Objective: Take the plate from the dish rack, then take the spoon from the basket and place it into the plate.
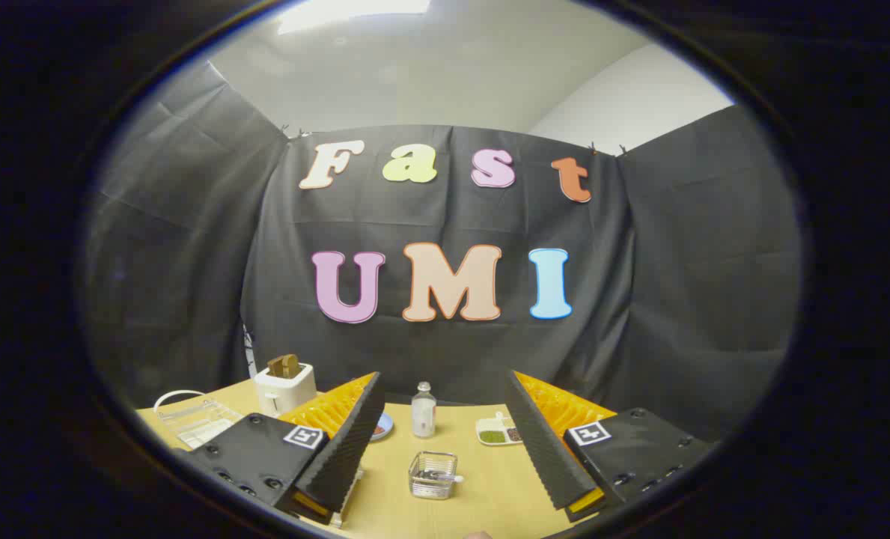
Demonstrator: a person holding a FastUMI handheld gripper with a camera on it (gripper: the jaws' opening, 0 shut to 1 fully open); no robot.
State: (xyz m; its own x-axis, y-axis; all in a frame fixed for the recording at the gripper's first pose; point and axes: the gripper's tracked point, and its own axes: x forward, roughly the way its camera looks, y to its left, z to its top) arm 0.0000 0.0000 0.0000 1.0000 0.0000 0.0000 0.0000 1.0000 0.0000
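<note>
Hand-held gripper (445,442) wide open, empty; small clear wire-mesh basket (433,474) with metal spoon (439,475) sits between fingers on wooden desk (489,494): light, stiff, slippery, so pinch mid-handle.

The gripper (445,442) has two wedge-shaped fingers (343,442) with ribbed inner faces, standing wide apart. Each sits on a flat black block dotted with screws and bearing a small square black-and-white marker (304,436).

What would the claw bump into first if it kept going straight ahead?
Probably the small wire basket on the table, just ahead between the open claw fingers. The bottle stands beyond it. Depth is hard to judge.
</note>
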